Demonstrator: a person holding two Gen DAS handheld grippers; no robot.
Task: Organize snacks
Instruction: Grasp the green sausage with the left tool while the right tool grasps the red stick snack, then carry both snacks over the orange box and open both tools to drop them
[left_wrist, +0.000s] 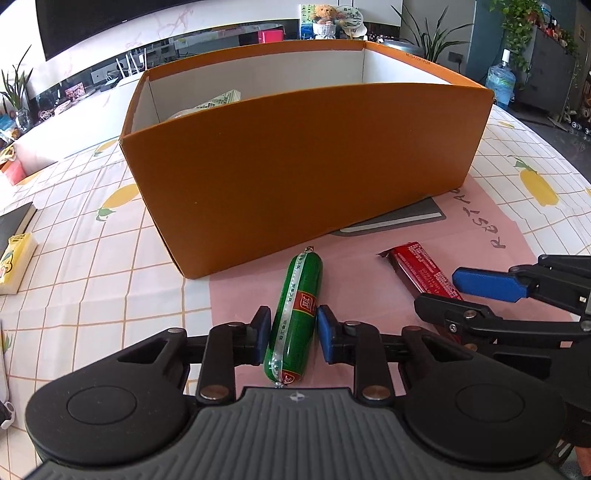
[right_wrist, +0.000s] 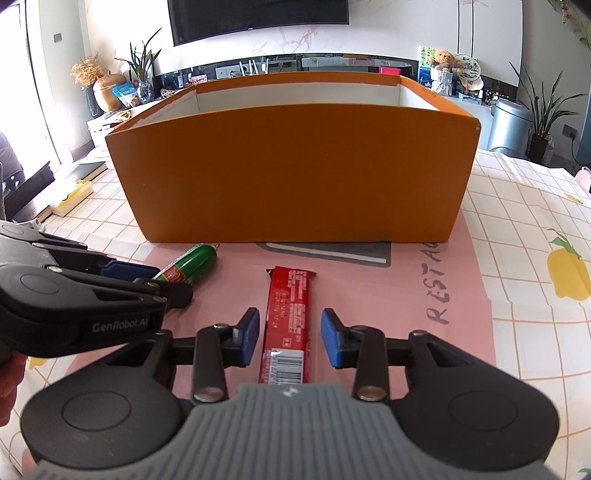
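On the pink placemat (left_wrist: 236, 291) in front of the orange box (left_wrist: 306, 162) we see both snacks lying flat, side by side and apart from each other. Our left gripper (left_wrist: 293, 334) straddles the green sausage (left_wrist: 295, 314): its blue pads (left_wrist: 263, 325) sit against the two sides of the wrapper at about mid-length, so we read the tongs as pinching the sausage, which rests on the mat with its far end just short of the box wall. Our right gripper (right_wrist: 290, 336) straddles the red snack bar (right_wrist: 288, 325) — here a visible gap remains between each blue pad (right_wrist: 252, 326) and the wrapper, so these tongs stand spread about the bar without pressing it. The bar lies lengthwise along the gripper's line, barcode end nearest the camera, its far end pointing at the box. From the left wrist view the right gripper enters at the right edge, one pad over the bar; from the right wrist view the left gripper enters at the left edge over the sausage. The box stands open-topped on the checked, lemon-printed tablecloth (left_wrist: 92, 258) — a pale packet (left_wrist: 221, 100) shows above its near wall. Books (left_wrist: 14, 254) lie at the table's left edge.
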